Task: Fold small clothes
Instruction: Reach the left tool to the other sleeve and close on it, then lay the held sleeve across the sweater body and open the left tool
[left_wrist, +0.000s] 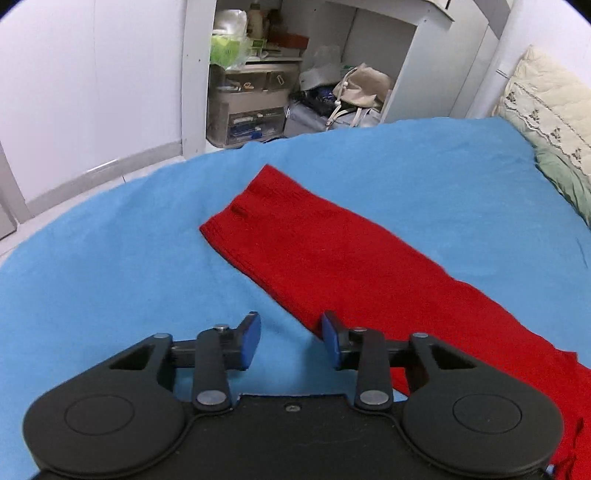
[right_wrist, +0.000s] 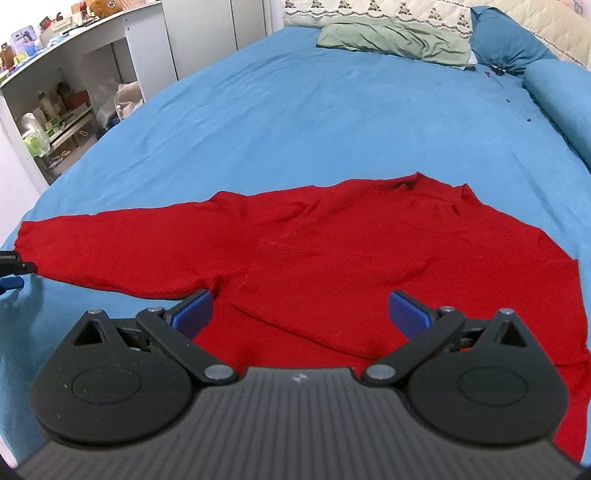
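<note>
A small red knit sweater (right_wrist: 332, 251) lies flat on the blue bed sheet (right_wrist: 314, 118), one sleeve stretched out to the left. In the left wrist view that sleeve (left_wrist: 332, 251) runs from its cuff at centre down to the right. My left gripper (left_wrist: 291, 341) is open and empty, low over the sheet at the sleeve's near edge, its right finger at the red cloth. My right gripper (right_wrist: 300, 314) is open wide and empty, just above the sweater's body near the armpit. The left gripper's tip (right_wrist: 13, 267) shows at the sleeve cuff in the right wrist view.
Green and cream pillows (right_wrist: 395, 40) and a blue bolster (right_wrist: 561, 96) lie at the head of the bed. A white shelf unit (left_wrist: 295, 74) with boxes and bags stands beyond the bed's edge, past a strip of floor (left_wrist: 92, 173).
</note>
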